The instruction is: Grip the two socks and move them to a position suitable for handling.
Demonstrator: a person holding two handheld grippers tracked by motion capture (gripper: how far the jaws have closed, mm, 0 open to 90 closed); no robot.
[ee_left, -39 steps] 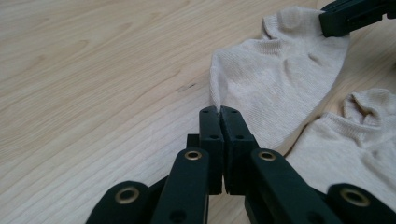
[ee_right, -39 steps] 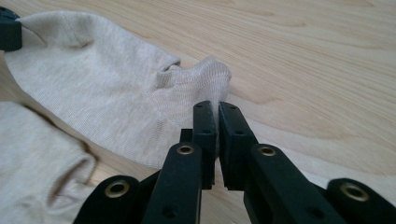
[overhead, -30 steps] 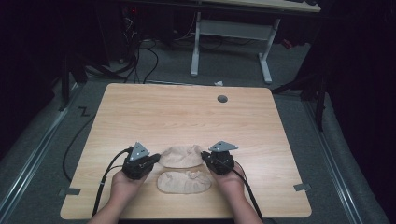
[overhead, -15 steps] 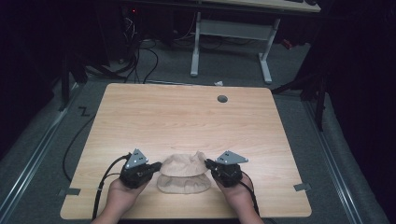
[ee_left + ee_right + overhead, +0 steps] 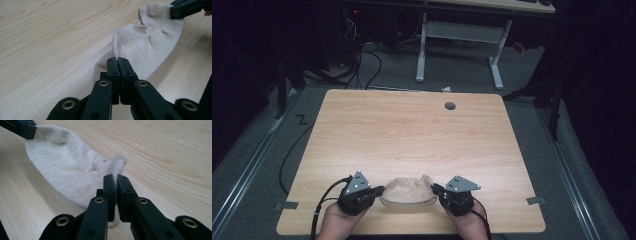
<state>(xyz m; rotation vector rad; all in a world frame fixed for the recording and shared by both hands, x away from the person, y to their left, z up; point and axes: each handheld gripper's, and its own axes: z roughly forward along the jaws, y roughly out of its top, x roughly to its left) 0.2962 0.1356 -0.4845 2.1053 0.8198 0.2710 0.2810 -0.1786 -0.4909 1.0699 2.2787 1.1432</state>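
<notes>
the beige sock [image 5: 408, 191] lies at the near edge of the surface [image 5: 412, 135], stretched between the two tools. the left hand-held gripper [image 5: 379, 191] has its jaws clamped on the sock's left end, and in the left gripper view a thin fold of knit stands pinched between the tips [image 5: 117, 60]. the right hand-held gripper [image 5: 435, 190] is closed on the right end in the same way, the cloth caught between its jaws in the right gripper view [image 5: 116, 178].

the work looks like spreading or folding the sock flat. to do it well, both grips should hold the fabric evenly and pull apart just enough to take out the bunching in the middle, where a raised hump shows, without dragging the sock off the near edge. keeping both tools low and level should let the knit settle smooth; each bite is only a narrow edge of fabric, so a hard tug could slip it free.

the surface is pale wood grain, with a round cable hole [image 5: 450, 105] near its far right. beyond it the room is dark, with grey floor, loose cables [image 5: 362, 60] and the white legs of another desk [image 5: 462, 45].
</notes>
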